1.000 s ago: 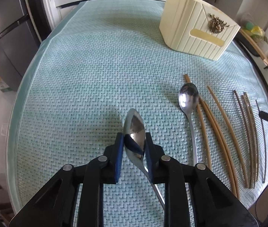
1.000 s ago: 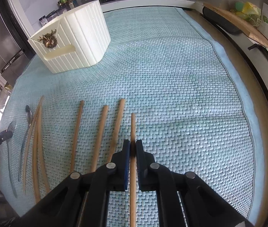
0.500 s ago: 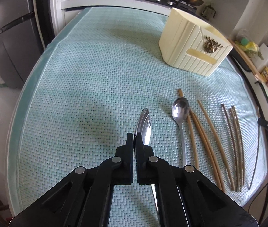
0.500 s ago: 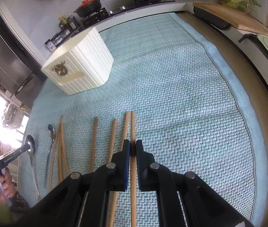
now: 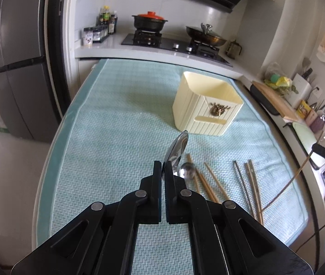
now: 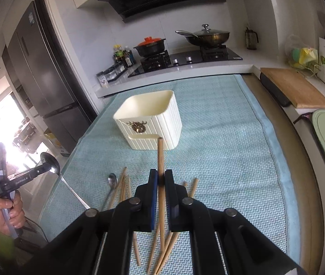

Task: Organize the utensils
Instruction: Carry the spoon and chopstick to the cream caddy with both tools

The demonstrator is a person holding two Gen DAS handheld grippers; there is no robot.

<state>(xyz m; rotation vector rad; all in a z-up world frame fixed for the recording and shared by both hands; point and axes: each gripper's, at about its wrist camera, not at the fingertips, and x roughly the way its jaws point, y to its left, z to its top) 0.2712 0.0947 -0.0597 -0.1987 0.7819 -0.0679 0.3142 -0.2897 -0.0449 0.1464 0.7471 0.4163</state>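
Spoon in my left tool: my left gripper point(image 5: 163, 168) is clamped on a steel spoon point(image 5: 177, 149), its bowl sticking up past the fingertips at frame centre, clear of the cloth.
Chopstick in my right tool: my right gripper point(image 6: 161, 178) is closed on one wooden chopstick point(image 6: 160, 158); its tip reaches the lower front of the holder in the picture, and its tail runs down between the arms.
Holder: the cream utensil holder point(image 6: 149, 119) stands upright, centre of the right wrist view, open top empty as far as I can see.
Utensils left lying: a second spoon point(image 5: 187, 169) and loose chopsticks point(image 5: 249, 183) lie on the cloth, lower right in the left wrist view, just beyond my fingertips.
Open room: the teal mat point(image 5: 107, 142) is bare across its left half and between the utensils and the holder.
Edges: the mat's left edge drops off to the floor; its far end meets the white stove counter point(image 5: 139, 50); a wooden cutting board point(image 6: 295, 89) sits off its right edge.
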